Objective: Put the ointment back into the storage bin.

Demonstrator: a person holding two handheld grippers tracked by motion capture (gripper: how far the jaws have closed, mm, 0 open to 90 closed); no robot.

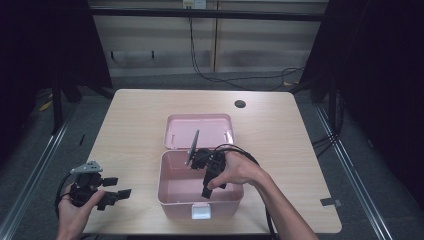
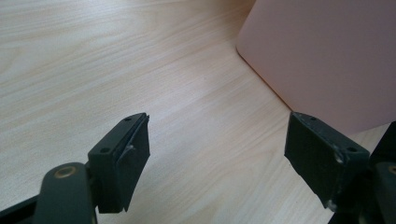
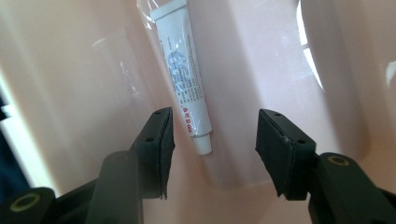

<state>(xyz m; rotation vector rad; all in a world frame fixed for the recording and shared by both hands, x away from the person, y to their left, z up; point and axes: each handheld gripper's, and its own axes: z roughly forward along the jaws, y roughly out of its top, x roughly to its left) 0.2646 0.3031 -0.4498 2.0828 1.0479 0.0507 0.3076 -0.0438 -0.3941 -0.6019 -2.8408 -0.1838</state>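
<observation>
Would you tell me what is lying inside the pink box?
A small white tube lies on the floor of the pink box. The right gripper and hand cover part of the interior from above.

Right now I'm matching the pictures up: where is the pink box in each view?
High view: the pink box sits at table centre, lid open.
Left gripper view: its outer wall, upper right.
Right gripper view: its inside wall, behind a white tube.
Shared landmark: the box itself.
</observation>
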